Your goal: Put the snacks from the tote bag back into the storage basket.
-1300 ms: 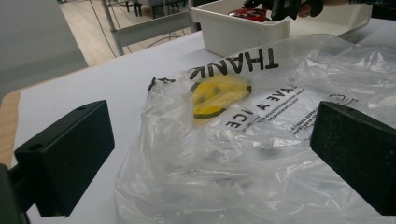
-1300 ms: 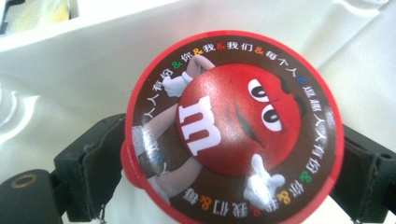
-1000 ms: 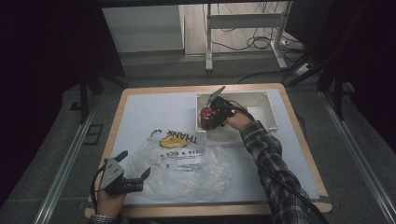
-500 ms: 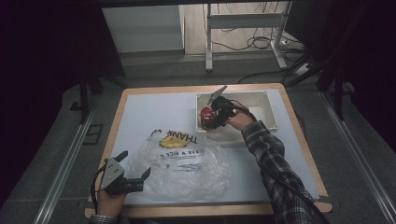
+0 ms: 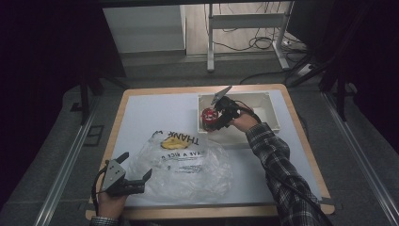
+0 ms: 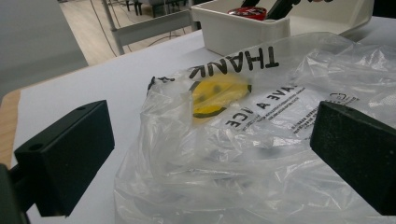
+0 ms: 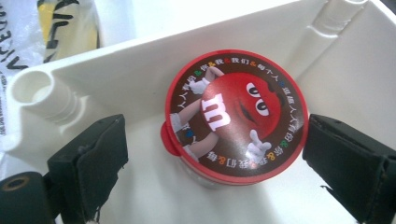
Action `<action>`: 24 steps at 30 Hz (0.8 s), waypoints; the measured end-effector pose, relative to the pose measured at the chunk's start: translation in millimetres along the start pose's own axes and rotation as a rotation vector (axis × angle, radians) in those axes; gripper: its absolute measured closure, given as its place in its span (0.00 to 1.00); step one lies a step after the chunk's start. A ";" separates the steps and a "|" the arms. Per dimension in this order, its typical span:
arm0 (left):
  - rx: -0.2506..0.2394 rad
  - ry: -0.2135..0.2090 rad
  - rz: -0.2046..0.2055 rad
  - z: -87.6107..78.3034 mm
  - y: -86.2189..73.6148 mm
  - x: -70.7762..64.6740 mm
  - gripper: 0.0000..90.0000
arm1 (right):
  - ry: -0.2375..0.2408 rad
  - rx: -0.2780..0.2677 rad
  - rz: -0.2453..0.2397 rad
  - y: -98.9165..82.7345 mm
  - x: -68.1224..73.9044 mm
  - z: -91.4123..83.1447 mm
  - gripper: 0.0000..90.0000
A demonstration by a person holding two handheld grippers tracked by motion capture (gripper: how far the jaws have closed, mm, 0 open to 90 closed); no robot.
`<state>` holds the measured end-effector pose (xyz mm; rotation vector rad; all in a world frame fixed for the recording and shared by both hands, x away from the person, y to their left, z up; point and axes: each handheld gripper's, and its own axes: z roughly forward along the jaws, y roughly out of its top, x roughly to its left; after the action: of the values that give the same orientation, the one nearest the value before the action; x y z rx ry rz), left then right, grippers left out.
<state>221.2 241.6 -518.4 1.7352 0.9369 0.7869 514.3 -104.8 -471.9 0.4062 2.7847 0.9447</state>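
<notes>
- Jaws of the right gripper [image 7: 212, 172] sit wide apart around the red candy tub [image 7: 236, 116] in the white bin [image 5: 263, 106], ready to grab.
- Left gripper [image 5: 134, 176] waits spread beside the plastic bag [image 5: 188, 165], near left on the surface [image 5: 141, 117].

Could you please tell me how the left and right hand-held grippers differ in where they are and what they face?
The left hand-held gripper sits at the table's near edge beside the clear plastic bag; the right hand-held gripper reaches into the white bin. The left's jaws flank crumpled plastic; the right's flank a red-lidded candy tub without touching it. Both are open.
</notes>
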 end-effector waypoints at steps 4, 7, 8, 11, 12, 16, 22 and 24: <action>0.000 0.000 0.000 -0.1 0.0 0.0 0.00 | -0.001 -0.009 -0.001 -0.7 2.1 -2.6 0.07; -0.001 0.001 0.000 -0.1 0.0 -0.1 0.00 | -0.005 -0.018 0.009 -2.2 3.4 -4.6 0.07; 0.000 0.001 0.000 -0.1 0.0 -0.1 0.00 | -0.005 -0.020 0.011 -2.7 3.8 -5.0 0.07; 0.000 0.002 0.000 -0.1 0.0 -0.1 0.00 | -0.014 -0.020 0.016 -4.3 5.3 -6.6 0.06; 0.000 0.002 0.001 -0.1 0.0 -0.1 0.00 | -0.016 -0.023 0.018 -4.9 5.4 -7.2 0.06; 0.000 0.002 0.000 -0.2 0.0 -0.3 0.00 | -0.022 -0.035 0.031 -7.7 6.4 -10.2 0.06; 0.001 0.001 0.001 0.0 0.0 -0.7 0.00 | -0.030 -0.048 0.044 -12.2 10.3 -14.3 0.06; 0.001 0.001 0.001 0.1 0.0 -0.7 0.00 | -0.030 -0.051 0.046 -13.1 10.8 -15.0 0.06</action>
<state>220.9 241.0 -518.4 1.7365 0.9374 0.7882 497.8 -119.9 -469.0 0.4746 2.7291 1.0095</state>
